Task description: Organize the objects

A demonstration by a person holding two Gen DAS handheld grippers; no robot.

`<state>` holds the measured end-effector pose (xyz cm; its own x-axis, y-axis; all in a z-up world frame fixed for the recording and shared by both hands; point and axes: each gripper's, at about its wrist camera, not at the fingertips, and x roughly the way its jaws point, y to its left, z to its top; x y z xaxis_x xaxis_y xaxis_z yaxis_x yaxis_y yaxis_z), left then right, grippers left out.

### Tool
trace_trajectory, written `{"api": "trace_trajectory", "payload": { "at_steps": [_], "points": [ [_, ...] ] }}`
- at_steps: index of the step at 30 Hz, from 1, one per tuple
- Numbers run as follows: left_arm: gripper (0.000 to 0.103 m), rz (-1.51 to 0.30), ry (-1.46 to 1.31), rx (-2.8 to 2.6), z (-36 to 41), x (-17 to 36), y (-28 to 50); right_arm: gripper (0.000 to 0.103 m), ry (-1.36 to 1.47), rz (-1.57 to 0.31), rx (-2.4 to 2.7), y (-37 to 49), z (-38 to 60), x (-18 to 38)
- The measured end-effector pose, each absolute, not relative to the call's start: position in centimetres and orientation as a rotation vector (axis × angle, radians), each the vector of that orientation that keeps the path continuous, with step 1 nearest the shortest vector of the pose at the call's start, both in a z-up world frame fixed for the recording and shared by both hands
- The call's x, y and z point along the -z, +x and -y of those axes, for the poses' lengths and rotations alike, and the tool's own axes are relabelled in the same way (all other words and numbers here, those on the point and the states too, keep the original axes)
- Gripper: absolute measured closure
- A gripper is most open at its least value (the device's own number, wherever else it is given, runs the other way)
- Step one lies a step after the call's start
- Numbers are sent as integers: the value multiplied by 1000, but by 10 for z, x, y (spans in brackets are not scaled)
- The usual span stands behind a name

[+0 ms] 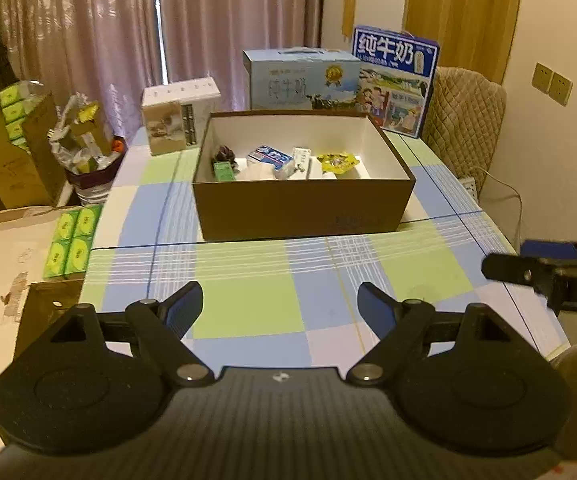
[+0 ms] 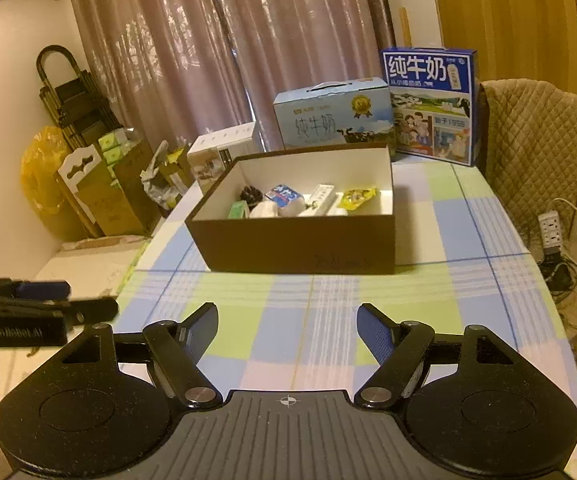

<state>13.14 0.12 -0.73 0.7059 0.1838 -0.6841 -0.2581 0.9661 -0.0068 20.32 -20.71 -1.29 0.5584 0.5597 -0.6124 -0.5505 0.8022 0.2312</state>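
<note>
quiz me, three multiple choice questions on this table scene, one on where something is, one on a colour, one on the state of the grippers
1. Where is the yellow snack packet?
A. inside the brown box
B. on the cloth in front of the box
C. on top of a milk carton

2. What colour is the inside of the brown box?
A. red
B. white
C. black

3. How do the two grippers stand?
A. both shut on items
B. left holds a packet, right open
C. both open and holding nothing

Answers:
1 A, the packet lies on the box floor near its right end.
2 B, the inner walls show white above the items.
3 C, the left gripper and the right gripper each show spread fingers with only the checked tablecloth between them.
</note>
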Motion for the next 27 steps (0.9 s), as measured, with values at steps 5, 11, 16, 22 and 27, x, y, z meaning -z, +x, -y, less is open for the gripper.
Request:
{"api": "trace_trajectory", "payload": {
  "at_steps": [5, 11, 16, 22, 27],
  "points": [
    [21, -756, -127, -255, 9, 8, 112, 29, -12, -734, -650, 183, 215, 15],
    [21, -775, -123, -247, 20, 16, 98, 29, -45, -740, -668, 168, 215, 18],
    [21, -803, -126, -242, 23, 25, 94, 29, -67, -756, -680, 162, 210, 26],
    [21, -813, -124, -244, 23, 30, 92, 29, -89, -778, -684, 160, 204, 36],
    [21, -825, -127, -248, 21, 34, 93, 29, -81, -796, -672, 163, 204, 42]
  ]
}}
